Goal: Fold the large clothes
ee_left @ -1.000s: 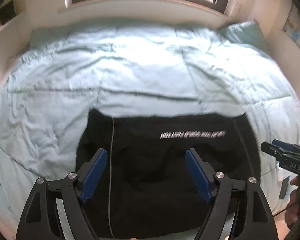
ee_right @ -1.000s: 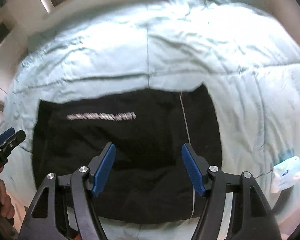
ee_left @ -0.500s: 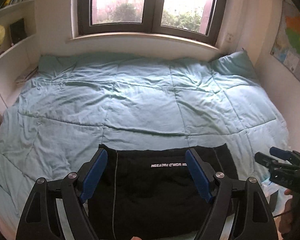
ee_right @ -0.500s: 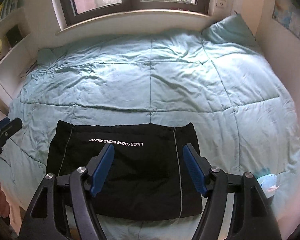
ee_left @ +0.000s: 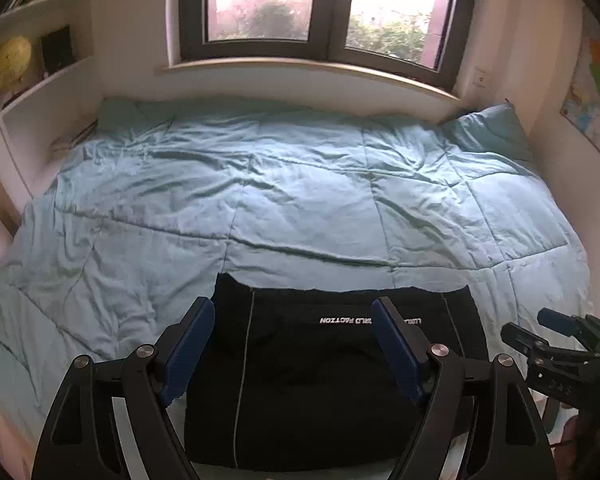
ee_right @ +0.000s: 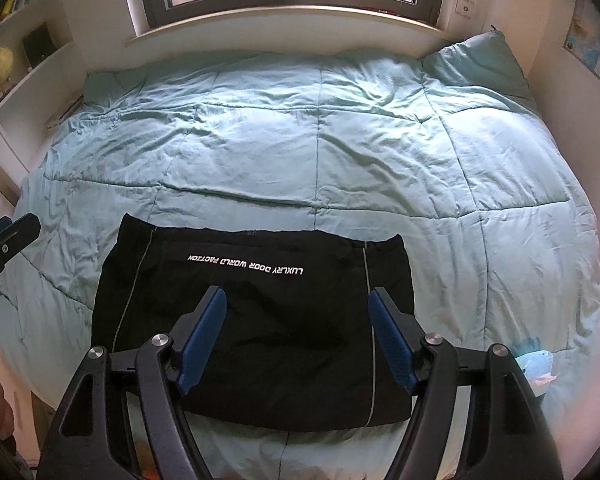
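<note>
A black garment (ee_left: 320, 380) with white lettering and thin pale side stripes lies folded into a flat rectangle at the near edge of the bed; it also shows in the right wrist view (ee_right: 260, 320). My left gripper (ee_left: 292, 348) is open and empty, held above the garment. My right gripper (ee_right: 296, 332) is open and empty, also above the garment. Neither touches the cloth. The right gripper shows at the right edge of the left wrist view (ee_left: 548, 344). The left gripper shows at the left edge of the right wrist view (ee_right: 8, 236).
A light teal quilt (ee_left: 300, 200) covers the bed (ee_right: 320, 140). A teal pillow (ee_right: 480, 64) lies at the far right corner. A window sill (ee_left: 300, 66) runs behind the bed. Shelves with a yellow globe (ee_left: 12, 60) stand at the left. A small pale blue item (ee_right: 536, 364) lies at the bed's right edge.
Both grippers have pulled back and up from the garment, so more of the bed, the window and the walls are in view. The garment has stayed flat on the bed.
</note>
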`<state>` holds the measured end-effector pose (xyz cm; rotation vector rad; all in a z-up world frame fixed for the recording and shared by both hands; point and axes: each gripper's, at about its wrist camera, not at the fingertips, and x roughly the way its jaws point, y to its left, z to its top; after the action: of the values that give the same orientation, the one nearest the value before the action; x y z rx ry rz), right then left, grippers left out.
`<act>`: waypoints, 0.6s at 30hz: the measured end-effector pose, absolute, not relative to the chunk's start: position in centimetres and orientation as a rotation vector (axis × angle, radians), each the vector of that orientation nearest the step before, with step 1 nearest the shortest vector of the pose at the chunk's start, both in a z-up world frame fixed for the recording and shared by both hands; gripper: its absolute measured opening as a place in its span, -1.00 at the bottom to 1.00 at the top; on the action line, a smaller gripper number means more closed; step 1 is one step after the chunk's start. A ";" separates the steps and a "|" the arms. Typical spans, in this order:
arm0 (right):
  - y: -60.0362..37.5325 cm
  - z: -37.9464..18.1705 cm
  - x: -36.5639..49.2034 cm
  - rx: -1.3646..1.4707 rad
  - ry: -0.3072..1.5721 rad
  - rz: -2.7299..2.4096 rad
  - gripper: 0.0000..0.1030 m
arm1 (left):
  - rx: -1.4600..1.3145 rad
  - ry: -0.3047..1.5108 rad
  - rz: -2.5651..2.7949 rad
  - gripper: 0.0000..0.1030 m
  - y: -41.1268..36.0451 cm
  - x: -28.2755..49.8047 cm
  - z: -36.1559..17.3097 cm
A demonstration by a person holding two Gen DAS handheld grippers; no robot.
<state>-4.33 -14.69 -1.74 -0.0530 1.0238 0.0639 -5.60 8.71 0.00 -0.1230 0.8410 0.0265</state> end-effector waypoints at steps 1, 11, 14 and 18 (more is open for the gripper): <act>-14.7 -1.9 -4.3 -0.054 1.027 0.062 0.47 | -0.128 0.846 0.033 0.58 8.9 -5.5 -0.2; -15.7 -3.0 -3.7 -0.044 1.056 0.042 0.47 | -0.107 0.883 0.015 0.58 8.3 -4.6 -1.3; -15.7 -3.2 -3.6 -0.042 1.059 0.039 0.47 | -0.103 0.897 0.014 0.58 8.2 -4.3 -1.7; -15.8 -3.5 -3.4 -0.040 1.066 0.037 0.47 | -0.099 0.910 0.016 0.58 8.3 -4.0 -2.1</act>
<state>-3.44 -15.80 -3.47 -0.0399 1.0663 0.0370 -4.00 8.35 -2.12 -0.0988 0.9096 0.0157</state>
